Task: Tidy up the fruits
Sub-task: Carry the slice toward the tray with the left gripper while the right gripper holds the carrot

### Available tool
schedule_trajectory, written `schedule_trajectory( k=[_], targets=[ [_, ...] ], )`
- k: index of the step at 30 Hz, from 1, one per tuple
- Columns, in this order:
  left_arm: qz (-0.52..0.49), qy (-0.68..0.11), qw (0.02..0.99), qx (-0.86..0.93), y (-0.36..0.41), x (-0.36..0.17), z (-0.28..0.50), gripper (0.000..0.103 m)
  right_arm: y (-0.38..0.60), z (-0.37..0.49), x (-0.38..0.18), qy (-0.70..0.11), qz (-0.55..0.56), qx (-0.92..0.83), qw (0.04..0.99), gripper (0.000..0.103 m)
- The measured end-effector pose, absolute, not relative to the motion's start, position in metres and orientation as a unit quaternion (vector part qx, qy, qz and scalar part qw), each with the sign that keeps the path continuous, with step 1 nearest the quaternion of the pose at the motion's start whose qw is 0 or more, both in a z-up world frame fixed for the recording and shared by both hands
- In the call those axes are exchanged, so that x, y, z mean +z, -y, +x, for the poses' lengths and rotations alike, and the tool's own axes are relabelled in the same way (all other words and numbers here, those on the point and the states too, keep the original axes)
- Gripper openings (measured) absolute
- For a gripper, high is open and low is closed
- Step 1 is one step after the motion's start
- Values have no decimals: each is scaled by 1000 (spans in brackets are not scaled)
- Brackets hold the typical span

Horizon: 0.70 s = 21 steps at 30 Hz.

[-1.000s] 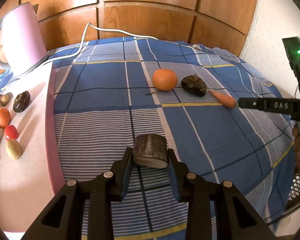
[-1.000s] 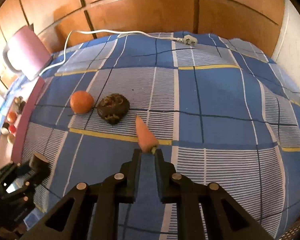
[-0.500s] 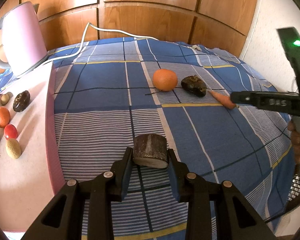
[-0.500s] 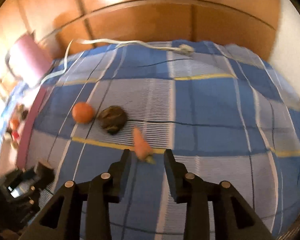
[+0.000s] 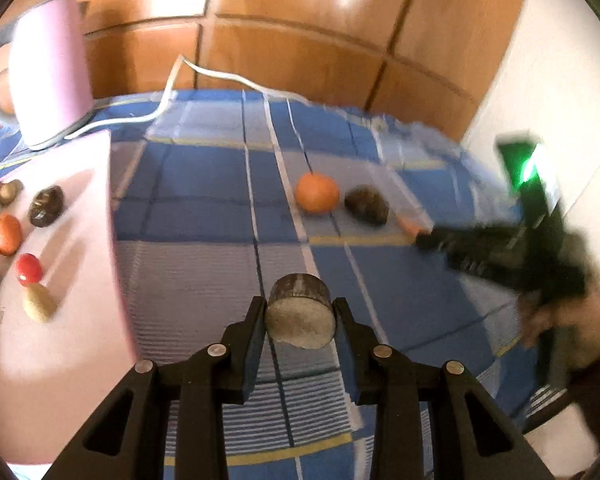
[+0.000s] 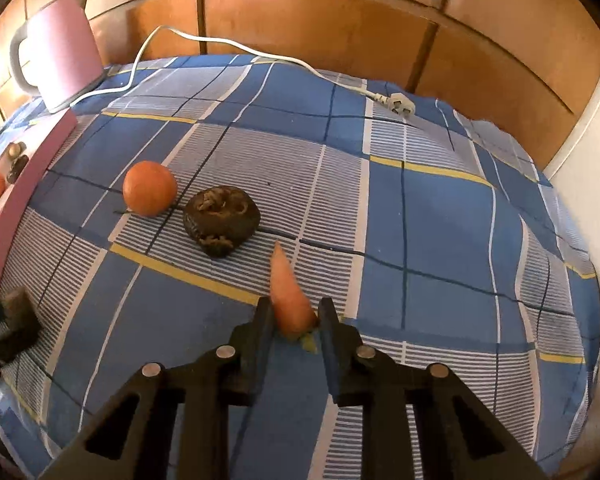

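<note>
We read the sorting as partly done: a row of small fruits [image 5: 20,248] already lies on the pink board [image 5: 80,208] at nine o'clock in the left wrist view, while on the checked blue cloth [image 6: 440,220] an orange [image 6: 149,188] and a dark wrinkled fruit [image 6: 220,220] still wait, just beside each other near the middle. Our left gripper [image 5: 300,312] is clamped on a brown cylindrical piece [image 5: 300,316], which looks clear of the cloth and ready for the board. Our right gripper [image 6: 294,312] has just been closing, and its jaws now pinch the thick end of the carrot [image 6: 288,292], whose tip points to twelve o'clock toward the dark fruit. For room, the cloth lies bare from two to five o'clock in the right wrist view. The board's raised edge at nine, the pink kettle [image 6: 60,48] at ten and its white cord [image 6: 260,56] across twelve are what we judge worth avoiding.
</note>
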<state>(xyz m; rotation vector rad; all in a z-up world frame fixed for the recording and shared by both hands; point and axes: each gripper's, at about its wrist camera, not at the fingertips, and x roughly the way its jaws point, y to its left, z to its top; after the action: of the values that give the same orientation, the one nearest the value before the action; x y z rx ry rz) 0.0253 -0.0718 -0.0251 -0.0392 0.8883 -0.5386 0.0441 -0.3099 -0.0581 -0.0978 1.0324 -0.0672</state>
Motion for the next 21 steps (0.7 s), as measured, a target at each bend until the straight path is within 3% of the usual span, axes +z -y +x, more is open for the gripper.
schedule_trajectory(
  k=[9, 21],
  targets=[
    [-154, -402, 885, -176, -32, 22, 74, 33, 313, 46, -58, -493, -30, -31, 869, 24],
    [-188, -421, 887, -39, -123, -1, 148, 33, 313, 46, -59, -491, -29, -29, 870, 24]
  ],
)
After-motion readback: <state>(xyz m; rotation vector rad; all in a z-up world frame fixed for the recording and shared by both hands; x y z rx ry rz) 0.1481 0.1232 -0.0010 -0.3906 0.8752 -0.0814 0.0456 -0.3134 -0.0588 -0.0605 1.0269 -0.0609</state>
